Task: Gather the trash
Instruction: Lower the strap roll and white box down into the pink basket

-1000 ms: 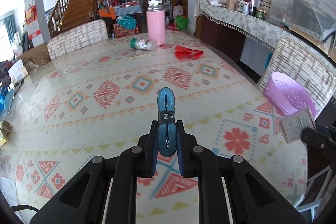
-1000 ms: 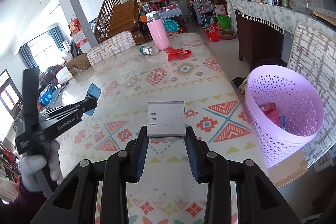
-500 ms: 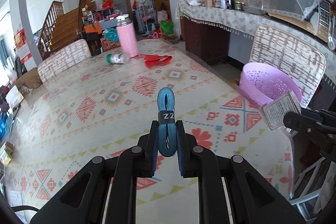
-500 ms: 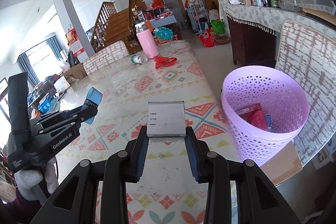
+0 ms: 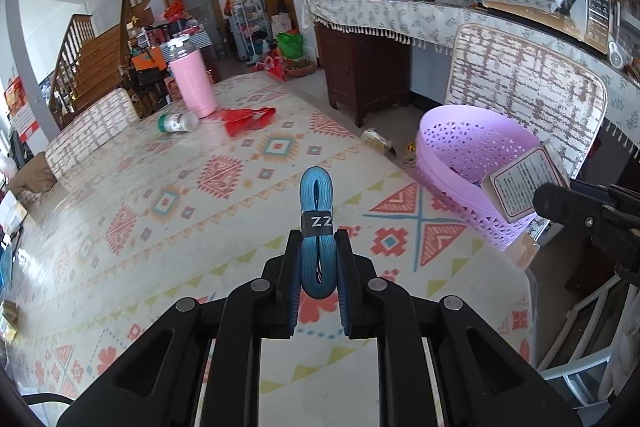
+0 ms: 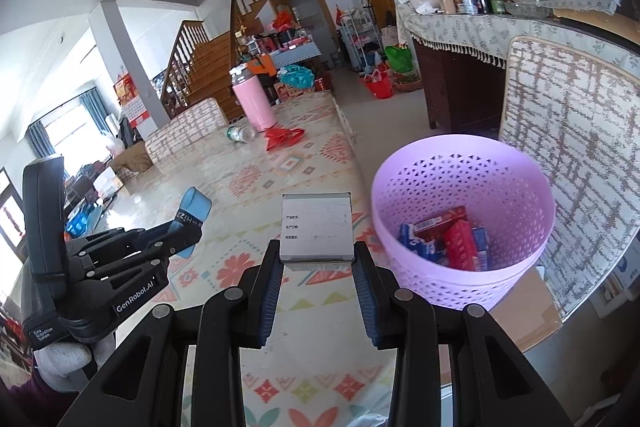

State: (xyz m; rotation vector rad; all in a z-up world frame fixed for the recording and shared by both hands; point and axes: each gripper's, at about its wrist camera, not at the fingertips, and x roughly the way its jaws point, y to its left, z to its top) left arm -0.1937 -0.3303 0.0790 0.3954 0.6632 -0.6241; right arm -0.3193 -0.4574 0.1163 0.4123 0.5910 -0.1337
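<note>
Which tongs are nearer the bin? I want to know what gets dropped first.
Right. The right tongs, holding a box, are beside the bin; the left tongs, holding a blue band, are farther back over the table.

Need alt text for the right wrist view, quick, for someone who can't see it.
The right gripper holds a small grey box above the patterned table, beside a purple basket containing red and blue packets. At left, the left gripper grips a blue band.

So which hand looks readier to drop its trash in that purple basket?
Probably the right. Its gripper holds the grey box right beside the purple basket, while the left gripper, clamping a blue strap, sits farther back over the table.
</note>
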